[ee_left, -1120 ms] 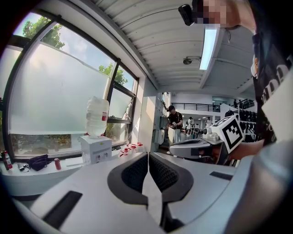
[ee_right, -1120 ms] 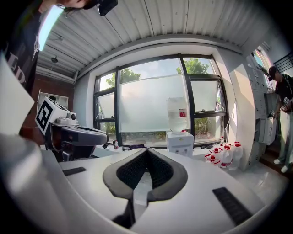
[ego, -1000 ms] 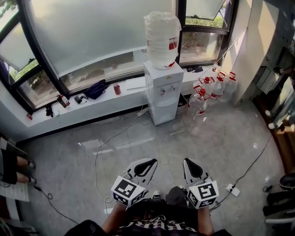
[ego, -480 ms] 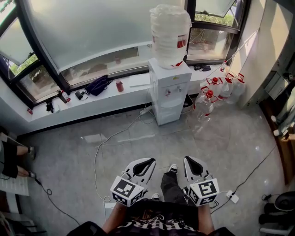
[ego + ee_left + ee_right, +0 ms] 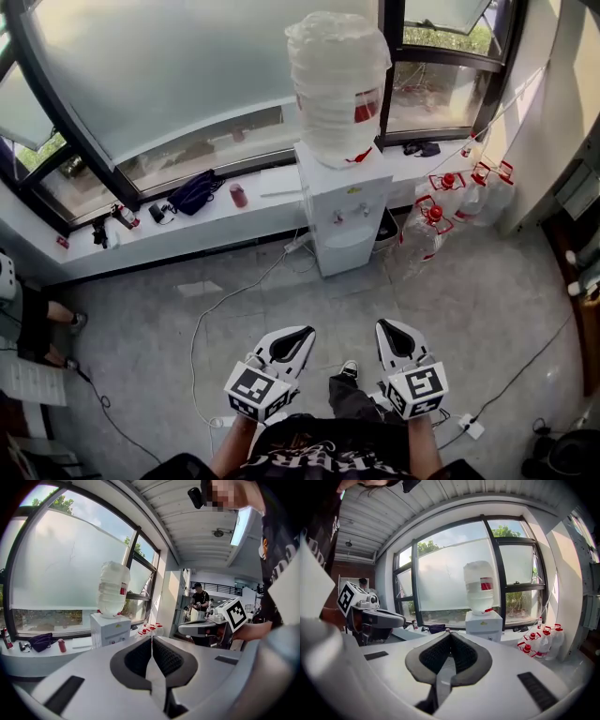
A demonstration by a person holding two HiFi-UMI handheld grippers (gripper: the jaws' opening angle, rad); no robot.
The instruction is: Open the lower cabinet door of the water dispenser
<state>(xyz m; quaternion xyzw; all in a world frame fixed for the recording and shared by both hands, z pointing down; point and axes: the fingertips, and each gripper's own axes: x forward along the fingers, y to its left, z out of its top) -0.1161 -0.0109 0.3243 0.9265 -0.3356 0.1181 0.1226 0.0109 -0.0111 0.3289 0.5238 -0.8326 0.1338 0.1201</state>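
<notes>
So the left gripper (image 5: 302, 332) and right gripper (image 5: 386, 328) are both pinched closed on nothing, held low in front of the person (image 5: 323, 455). That's probably because the water dispenser (image 5: 345, 202) stands well ahead by the window ledge (image 5: 216, 211), its lower cabinet door (image 5: 349, 255) nowhere within reach yet.

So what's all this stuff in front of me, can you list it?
dispenser: one, white, against the sill
bottle: one, clear with a red label, on top of the dispenser
jugs: about four, clear with red caps, on the floor right of the dispenser
bag: one, dark, on the sill
can: one, red, on the sill beside the bag
cables: several, white and dark, across the floor
power strip: one, white, on the floor at lower right
left gripper: one, white, shut, empty
right gripper: one, white, shut, empty
</notes>
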